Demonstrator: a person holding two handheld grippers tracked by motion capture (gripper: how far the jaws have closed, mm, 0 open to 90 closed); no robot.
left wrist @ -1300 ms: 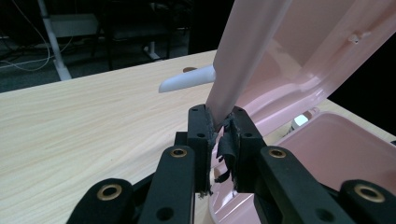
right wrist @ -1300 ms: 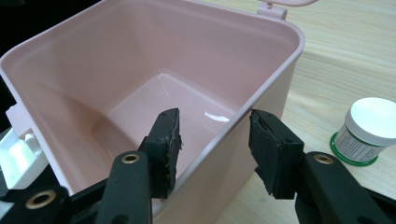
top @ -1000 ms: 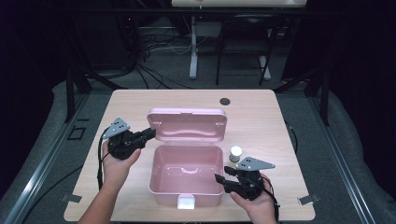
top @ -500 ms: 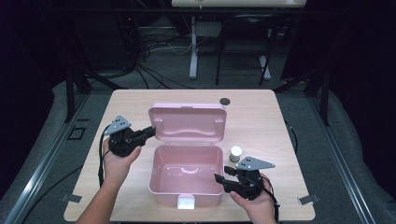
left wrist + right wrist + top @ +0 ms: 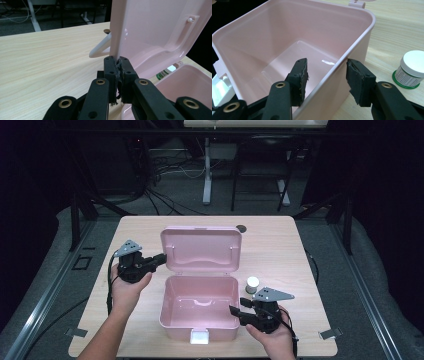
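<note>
- The left gripper (image 5: 117, 67) has just been closing and now pinches the left edge of the lid (image 5: 201, 247), which stands a little more upright than a second ago.
- The right gripper (image 5: 325, 76) straddles the wall of the box (image 5: 200, 301), jaws wide, pads not touching it.
- The box sits mid-table, the bottle (image 5: 252, 284) just beside it; closing the lid looks next.
</note>
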